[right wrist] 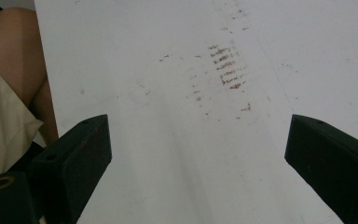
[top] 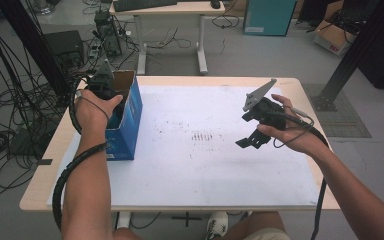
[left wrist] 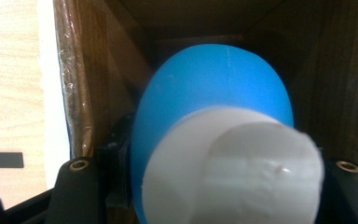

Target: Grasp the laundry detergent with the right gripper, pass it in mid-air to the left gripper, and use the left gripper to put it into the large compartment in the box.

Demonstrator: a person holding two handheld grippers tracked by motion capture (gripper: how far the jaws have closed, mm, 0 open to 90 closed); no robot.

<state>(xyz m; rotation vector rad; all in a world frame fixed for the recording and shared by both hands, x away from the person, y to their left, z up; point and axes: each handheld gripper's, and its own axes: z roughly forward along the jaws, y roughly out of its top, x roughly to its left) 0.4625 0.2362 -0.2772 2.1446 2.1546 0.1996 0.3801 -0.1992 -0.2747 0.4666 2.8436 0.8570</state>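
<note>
while left tool [left wrist: 205,186] clamps smooth blue bulb [left wrist: 214,102] with white cap inside cardboard box [top: 125,117], right tool [right wrist: 198,158] apart.

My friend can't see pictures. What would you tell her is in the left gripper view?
A blue and white bottle sits close up between the left gripper's black jaws, inside a brown cardboard box. At the left edge, a strip of the light wooden table shows outside the box.
</note>
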